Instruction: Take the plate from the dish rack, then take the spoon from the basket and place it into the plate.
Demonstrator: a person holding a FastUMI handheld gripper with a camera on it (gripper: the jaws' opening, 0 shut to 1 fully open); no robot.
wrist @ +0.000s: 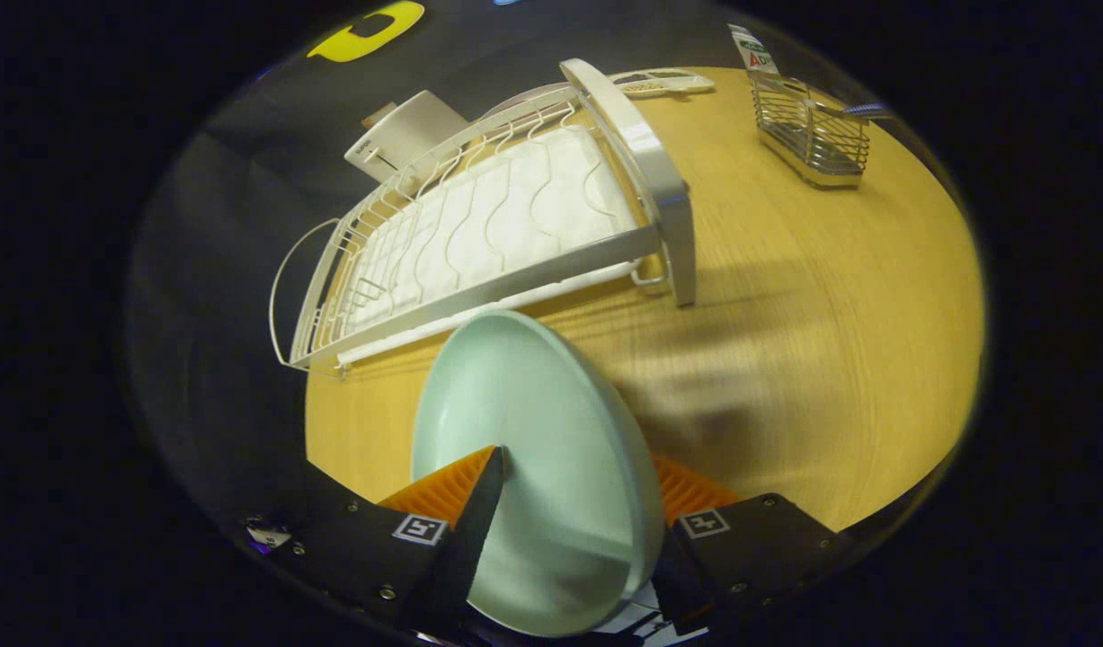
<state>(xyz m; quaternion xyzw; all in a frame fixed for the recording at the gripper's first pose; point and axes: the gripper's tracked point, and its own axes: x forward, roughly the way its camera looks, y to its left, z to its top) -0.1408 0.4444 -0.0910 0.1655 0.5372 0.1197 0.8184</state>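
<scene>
A wooden table (830, 377) fills the foreground, a white box-like appliance (405, 137) stands at its far edge against the dark booth wall, and a white handheld device (663, 83) lies flat farther along.

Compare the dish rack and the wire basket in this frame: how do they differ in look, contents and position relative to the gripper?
The dish rack is white, long and low; the wire basket is bare metal, small and boxy. The rack's slots stand empty, while the basket holds a handle that sticks out of its top. The rack lies just beyond the plate clamped in the gripper; the basket sits farther off. Both are made of wire and rest on the wooden table.
</scene>
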